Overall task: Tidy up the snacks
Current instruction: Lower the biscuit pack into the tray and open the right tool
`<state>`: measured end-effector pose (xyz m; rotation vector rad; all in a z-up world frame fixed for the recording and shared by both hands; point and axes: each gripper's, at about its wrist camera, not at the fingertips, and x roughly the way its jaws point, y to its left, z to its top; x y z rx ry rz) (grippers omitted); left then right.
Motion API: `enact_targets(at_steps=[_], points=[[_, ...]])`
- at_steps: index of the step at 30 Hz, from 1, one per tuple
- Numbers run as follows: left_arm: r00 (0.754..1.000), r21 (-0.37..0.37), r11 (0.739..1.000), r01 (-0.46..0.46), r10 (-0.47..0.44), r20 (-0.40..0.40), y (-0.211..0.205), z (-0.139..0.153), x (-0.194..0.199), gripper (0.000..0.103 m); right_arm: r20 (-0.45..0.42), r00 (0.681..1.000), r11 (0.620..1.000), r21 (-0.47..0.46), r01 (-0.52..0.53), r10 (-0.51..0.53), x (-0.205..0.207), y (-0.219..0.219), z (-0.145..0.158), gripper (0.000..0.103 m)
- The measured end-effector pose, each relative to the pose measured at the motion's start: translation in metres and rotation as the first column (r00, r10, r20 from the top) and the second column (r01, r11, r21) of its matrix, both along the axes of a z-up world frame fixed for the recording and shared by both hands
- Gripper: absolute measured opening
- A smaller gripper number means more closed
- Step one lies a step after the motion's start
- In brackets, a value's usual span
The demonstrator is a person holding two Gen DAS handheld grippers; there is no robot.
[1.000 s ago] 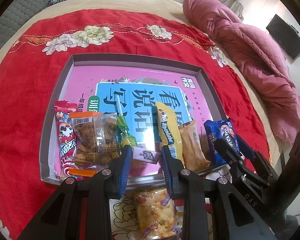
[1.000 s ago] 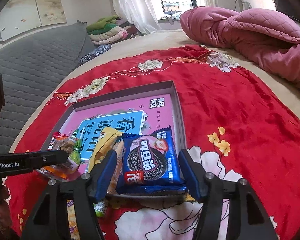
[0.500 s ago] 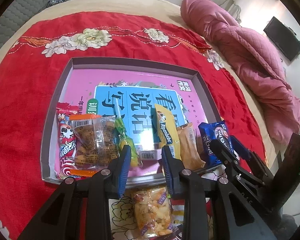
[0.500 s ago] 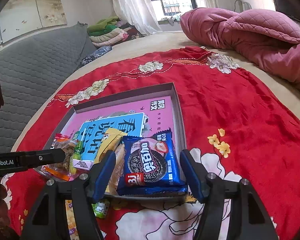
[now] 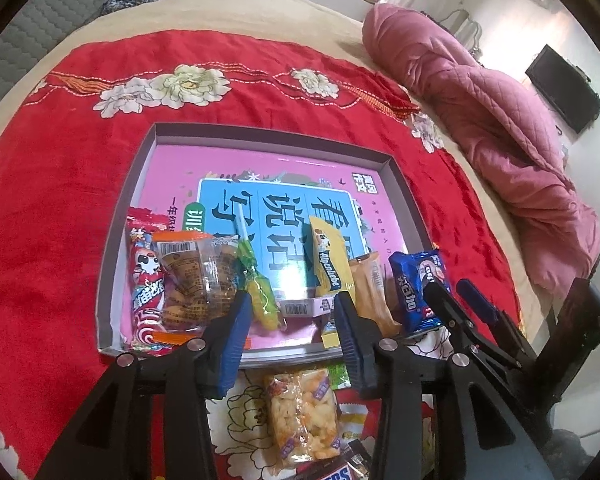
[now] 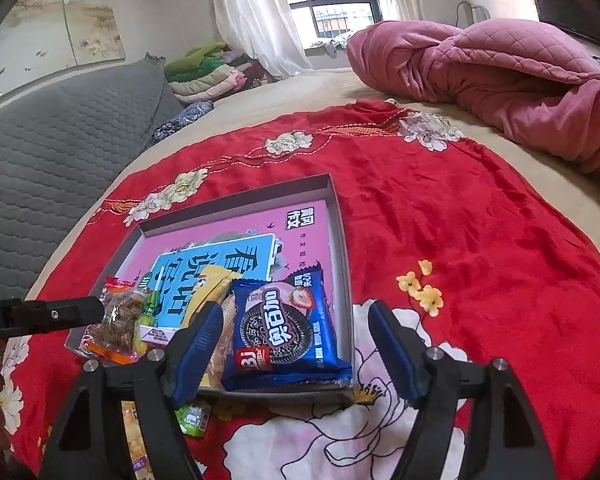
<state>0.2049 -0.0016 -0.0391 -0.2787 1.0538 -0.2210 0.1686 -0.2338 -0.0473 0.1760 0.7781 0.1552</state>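
Note:
A grey shallow box (image 5: 136, 208) with a pink printed floor lies on the red cloth. Along its near edge lie a red packet (image 5: 146, 292), a clear biscuit bag (image 5: 198, 280), a green lollipop (image 5: 260, 296), a small white box (image 5: 306, 306), a yellow bar (image 5: 328, 268), a tan bar (image 5: 370, 292) and a blue Oreo pack (image 6: 284, 332). My left gripper (image 5: 292, 332) is open and empty, just short of the white box. My right gripper (image 6: 300, 348) is open around the Oreo pack's near end, apart from it.
On the cloth in front of the box lie a clear bag of orange snacks (image 5: 302, 416), a Snickers bar (image 5: 336, 472) and a small green packet (image 6: 194, 416). A pink quilt (image 6: 500, 76) is heaped at the back right. A grey padded headboard (image 6: 60, 132) stands at the left.
The small white box has been let go and now lies in the box between lollipop and yellow bar. Both grippers have drawn back a little; the right one has opened wider off the Oreo pack.

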Motion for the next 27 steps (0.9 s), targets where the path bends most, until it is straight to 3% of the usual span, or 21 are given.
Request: enact_targets(at_steps=[27], points=[[1.0, -0.027, 0.999, -0.02, 0.019, -0.011, 0.023, 0.005, -0.043, 0.048, 0.03, 0.999, 1.0, 0.009, -0.02, 0.02, -0.026, 0.001, 0.02, 0.075]])
